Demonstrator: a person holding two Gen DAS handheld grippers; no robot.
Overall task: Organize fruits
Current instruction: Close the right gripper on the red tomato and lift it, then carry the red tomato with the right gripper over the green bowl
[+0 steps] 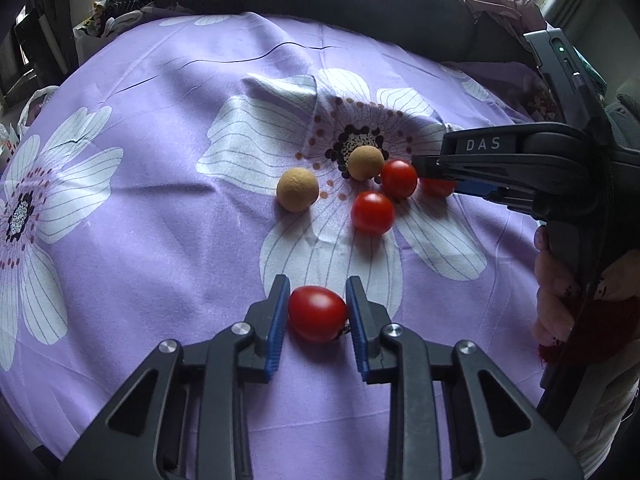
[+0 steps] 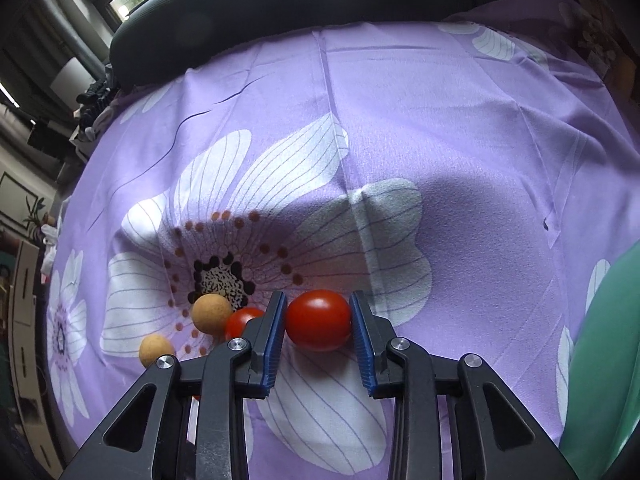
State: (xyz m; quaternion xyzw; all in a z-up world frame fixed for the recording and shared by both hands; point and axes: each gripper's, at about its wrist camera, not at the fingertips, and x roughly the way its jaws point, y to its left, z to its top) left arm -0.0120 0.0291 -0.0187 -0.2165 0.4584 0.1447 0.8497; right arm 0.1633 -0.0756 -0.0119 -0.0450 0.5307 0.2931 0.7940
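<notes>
Tomatoes (image 1: 372,213) on purple floral cloth (image 1: 160,200)

Both wrist cameras look steeply down, close over the purple flower-printed cloth (image 1: 160,240). Both views share the two tan cork-like balls (image 1: 298,195) and, probably, one red tomato (image 2: 240,322).

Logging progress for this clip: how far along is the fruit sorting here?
Nothing looks sorted yet; no container or separate group shows. In hand: the left gripper is shut on one tomato, the right gripper on another tomato, both still at the purple cloth. Left: two loose tomatoes and two tan round fruits, clustered together on the flower print.
</notes>
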